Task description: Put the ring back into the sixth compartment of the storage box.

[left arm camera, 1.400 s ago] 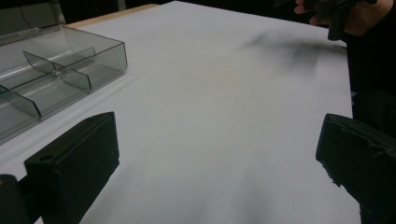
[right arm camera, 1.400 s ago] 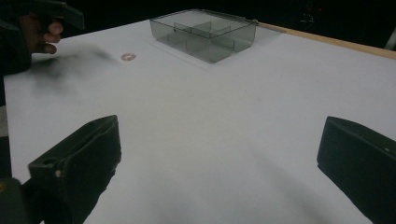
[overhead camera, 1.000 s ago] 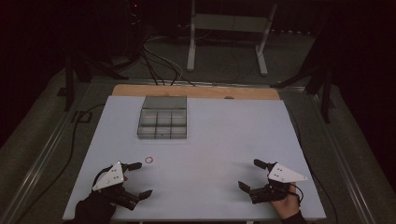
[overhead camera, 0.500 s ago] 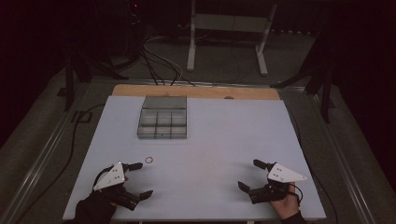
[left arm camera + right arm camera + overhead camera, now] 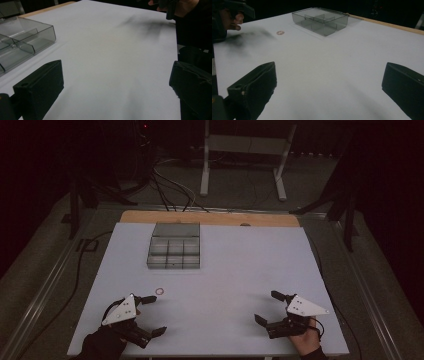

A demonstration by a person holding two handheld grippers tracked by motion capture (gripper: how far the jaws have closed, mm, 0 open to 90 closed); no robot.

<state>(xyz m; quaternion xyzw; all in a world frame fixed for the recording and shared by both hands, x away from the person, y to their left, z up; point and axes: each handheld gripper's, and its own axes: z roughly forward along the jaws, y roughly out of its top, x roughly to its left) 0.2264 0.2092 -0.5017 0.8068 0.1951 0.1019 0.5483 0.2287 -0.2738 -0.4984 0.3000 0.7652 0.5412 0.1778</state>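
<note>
Left gripper point(image 5: 151, 315): fingers apart, holding nothing. Right gripper point(image 5: 267, 307): fingers apart, holding nothing. One small ring point(image 5: 160, 291) lies on the white surface point(image 5: 240, 265), just beyond the left fingers at 1 o'clock. One clear compartment box point(image 5: 173, 252) farther off at 12 o'clock.

The white counter point(image 5: 240, 270) has a wooden strip point(image 5: 210, 218) running along its far edge. Behind that there's a white metal stand point(image 5: 204, 175) on the floor, with a bunch of loose cables point(image 5: 172, 190) just to its left. There's a dark stand point(image 5: 75, 205) off the far left corner and another dark stand point(image 5: 346, 205) off the far right. The background's too dark to make out.
</note>
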